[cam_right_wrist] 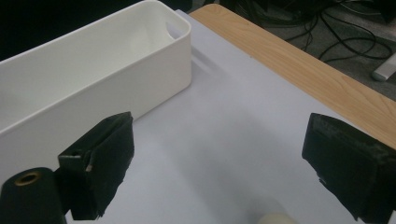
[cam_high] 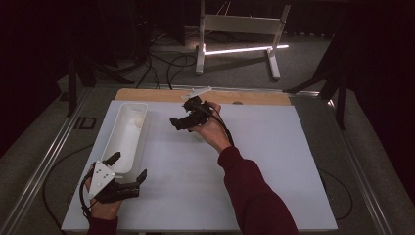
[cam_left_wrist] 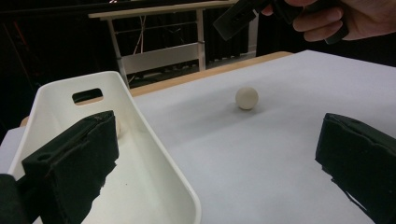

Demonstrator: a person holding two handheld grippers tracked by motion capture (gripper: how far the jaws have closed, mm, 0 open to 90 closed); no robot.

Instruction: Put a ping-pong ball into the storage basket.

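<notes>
- At the left of the table, the left gripper rests near the front edge with its black jaws spread wide and nothing between them; one jaw hangs over the near end of the long white plastic bin.
- The bin lies lengthwise on the white table top, with a handle slot in its far end wall.
- A small cream-coloured ball already sits inside the bin at its far end; in the left gripper view only a sliver of it peeks out behind the near jaw.
- That suggests part of the job, putting balls into the bin, is done.
- Further right, a second cream-coloured ball lies loose on the table top, well clear of the bin's side wall.
- The right gripper hovers just above that loose ball, held in a hand with a dark red sleeve.
- Its jaws stand wide apart and empty; the ball's top shows at the bottom edge of the right gripper view, between and below the jaws.
- Still to do, as I judge it: lower onto the ball, close on it, carry it left over the bin wall and let it go.
</notes>
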